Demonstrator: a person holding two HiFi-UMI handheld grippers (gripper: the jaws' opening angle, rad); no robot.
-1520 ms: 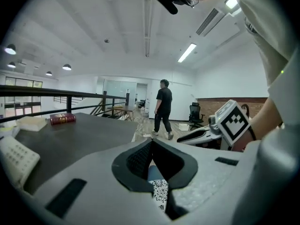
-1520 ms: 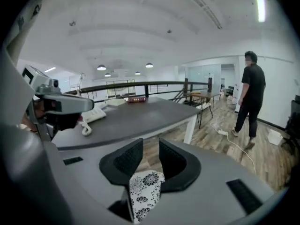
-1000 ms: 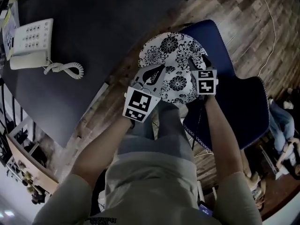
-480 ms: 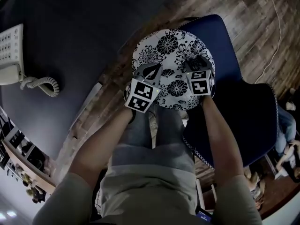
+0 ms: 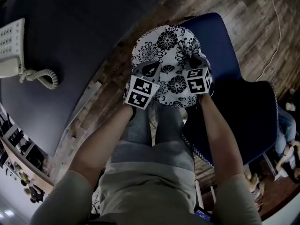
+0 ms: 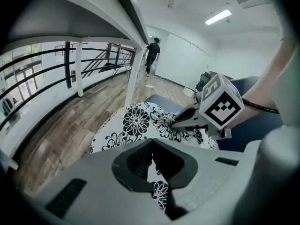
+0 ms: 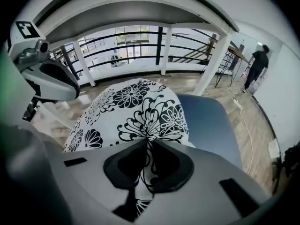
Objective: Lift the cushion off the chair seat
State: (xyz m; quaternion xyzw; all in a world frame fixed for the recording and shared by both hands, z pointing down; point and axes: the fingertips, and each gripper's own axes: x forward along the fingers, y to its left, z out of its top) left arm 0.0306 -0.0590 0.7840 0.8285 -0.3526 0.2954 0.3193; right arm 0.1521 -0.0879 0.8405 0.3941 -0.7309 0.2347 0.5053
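A round white cushion (image 5: 169, 55) with black flower print lies on the seat of a blue chair (image 5: 234, 78). My left gripper (image 5: 149, 71) is on the cushion's near left part. In the left gripper view its jaws (image 6: 151, 146) are pinched on a fold of the cushion (image 6: 136, 123). My right gripper (image 5: 193, 62) is at the near right part. Its jaws (image 7: 147, 146) are closing, and the pads press on a ridge of the printed cushion (image 7: 136, 104) fabric. Each gripper shows in the other's view: the right gripper (image 6: 180, 122) and the left gripper (image 7: 51, 81).
A dark desk (image 5: 70, 36) with a white telephone (image 5: 10, 50) and its coiled cord stands to the left, close to the chair. The floor is wood, with a thin cable (image 5: 276, 32) at the right. The person's legs stand right in front of the chair. Another person (image 6: 152, 55) stands far off.
Both grippers have come down onto the cushion's near part and now sit on it. Since half a second ago they have hardly moved; the cushion's near edge looks drawn together.
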